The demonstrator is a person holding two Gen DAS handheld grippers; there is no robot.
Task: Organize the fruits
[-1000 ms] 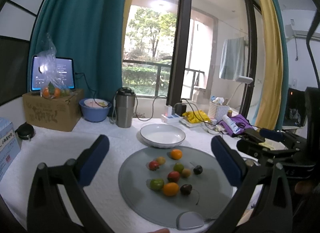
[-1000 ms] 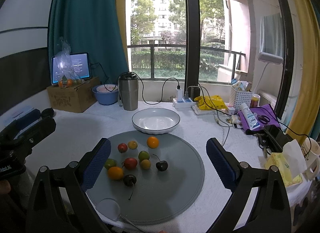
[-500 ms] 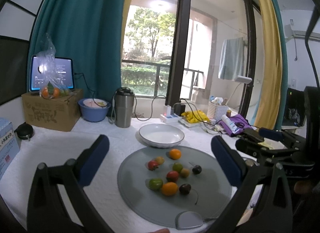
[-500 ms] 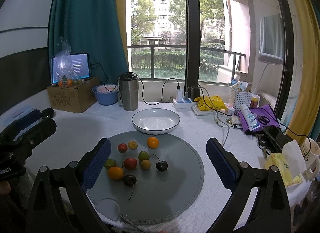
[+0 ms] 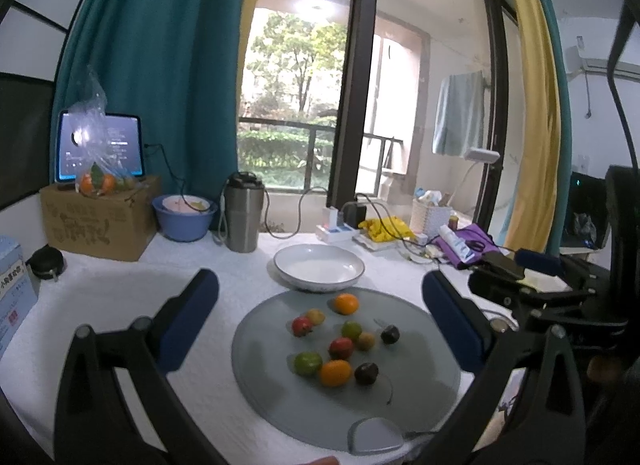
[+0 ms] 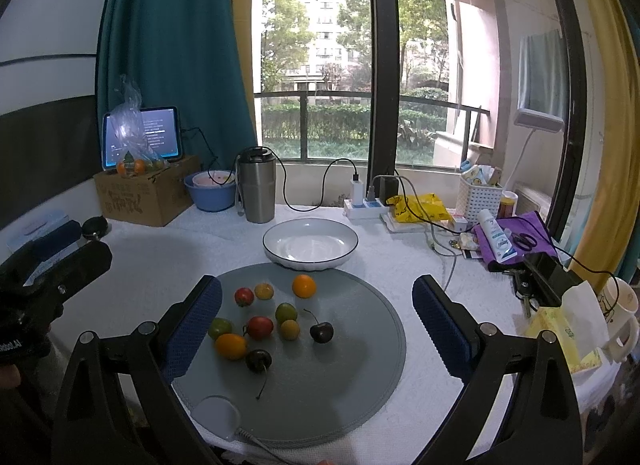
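Observation:
Several small fruits lie on a round grey mat [image 5: 420, 397] [image 6: 340, 385]: an orange one [image 5: 346, 303] [image 6: 304, 286] at the back, red ones [image 5: 341, 348] [image 6: 259, 327], green ones [image 5: 308, 363] [image 6: 286, 311], and two dark cherries [image 5: 366, 373] [image 6: 321, 332]. An empty white plate [image 5: 319, 267] [image 6: 310, 243] stands just behind the mat. My left gripper [image 5: 320, 317] hovers open above the mat, holding nothing. My right gripper [image 6: 316, 317] is open too, with the fruits seen between its blue pads.
At the back stand a steel tumbler [image 6: 257, 185], a blue bowl [image 5: 185, 217], a cardboard box [image 5: 98, 221] with bagged fruit and a tablet, a power strip [image 6: 366, 207] with cables, a white basket [image 6: 480, 199] and purple clutter [image 6: 516, 241]. A cup [image 6: 620, 313] is at the right edge.
The left wrist view has drifted slightly, so the mat and fruits sit a little further left. The right gripper has held still. Both stay open.

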